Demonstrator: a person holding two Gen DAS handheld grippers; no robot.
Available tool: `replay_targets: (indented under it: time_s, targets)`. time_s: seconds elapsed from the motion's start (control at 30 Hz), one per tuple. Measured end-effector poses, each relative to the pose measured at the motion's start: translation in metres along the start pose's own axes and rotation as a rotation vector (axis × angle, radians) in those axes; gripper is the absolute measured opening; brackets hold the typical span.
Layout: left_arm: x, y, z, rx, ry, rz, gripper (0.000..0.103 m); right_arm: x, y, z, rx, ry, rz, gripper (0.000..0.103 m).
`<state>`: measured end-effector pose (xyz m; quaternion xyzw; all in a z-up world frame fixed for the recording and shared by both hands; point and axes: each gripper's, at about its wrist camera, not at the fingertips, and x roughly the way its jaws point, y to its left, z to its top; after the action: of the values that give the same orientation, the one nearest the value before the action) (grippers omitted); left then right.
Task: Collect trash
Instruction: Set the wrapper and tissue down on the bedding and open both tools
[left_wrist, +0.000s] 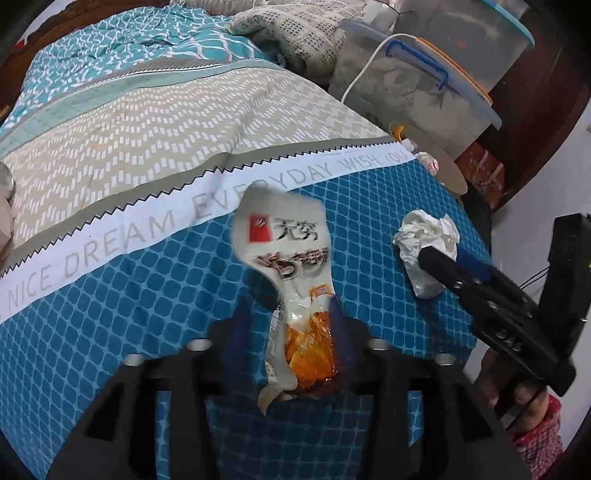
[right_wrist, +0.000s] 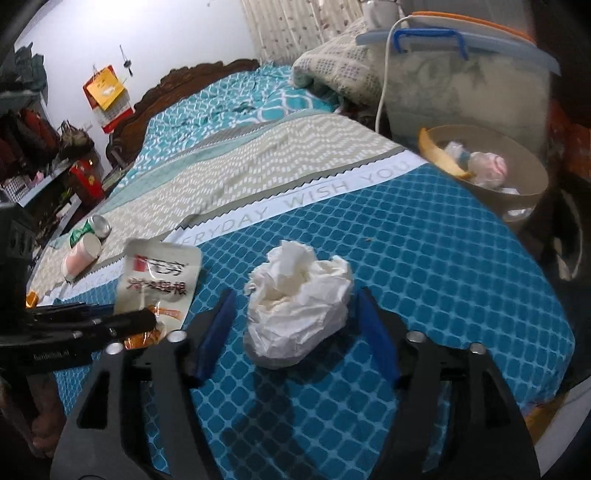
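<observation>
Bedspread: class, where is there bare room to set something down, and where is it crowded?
Free: the beige patterned band beyond the white lettered strip, and the blue fabric between the crumpled tissue and the bin. Crowded: around the snack wrapper, cup and can.

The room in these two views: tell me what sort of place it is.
Most likely a lived-in bedroom. A bed with a patterned blue bedspread fills both views, ending at a carved wooden headboard, with a folded blanket at its far side. Clothes and bags crowd shelves along the wall.
</observation>
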<state>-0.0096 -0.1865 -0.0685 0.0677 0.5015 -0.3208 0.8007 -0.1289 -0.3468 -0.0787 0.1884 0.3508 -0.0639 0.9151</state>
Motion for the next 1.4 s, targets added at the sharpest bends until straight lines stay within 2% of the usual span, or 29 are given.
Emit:
replay_targets:
  time_s: [0.03,0.2,0.37,0.7,0.83,1.1,1.17,1.23,1.4]
  targets:
    - [0.001,-0.002,0.001,0.007,-0.001,0.012,0.054,-0.002,-0.001,0.0,-0.001,-0.009,0.0,0.074]
    - [0.006,-0.014,-0.002,0.056,-0.005,0.103,0.056,-0.004,0.002,-0.004,-0.039,-0.021,-0.012,0.076]
    - [0.009,-0.018,-0.004,0.085,-0.015,0.14,0.057,0.004,0.004,-0.011,-0.047,0.001,-0.026,0.077]
    - [0.006,-0.016,-0.009,0.105,-0.03,0.137,0.059,0.007,0.014,-0.019,-0.122,-0.029,-0.075,0.081]
    - [0.005,-0.014,-0.012,0.103,-0.034,0.112,0.064,0.008,0.019,-0.021,-0.148,-0.038,-0.087,0.084]
    - [0.005,-0.015,-0.014,0.119,-0.033,0.093,0.073,0.011,0.026,-0.023,-0.184,-0.021,-0.13,0.085]
    - [0.005,-0.014,-0.014,0.113,-0.032,0.083,0.073,0.013,0.029,-0.023,-0.193,-0.008,-0.152,0.086]
    - [0.005,-0.014,-0.014,0.114,-0.029,0.077,0.077,0.014,0.03,-0.022,-0.193,0.007,-0.156,0.092]
    - [0.006,-0.015,-0.016,0.124,-0.026,0.065,0.085,0.016,0.033,-0.022,-0.19,0.018,-0.173,0.094]
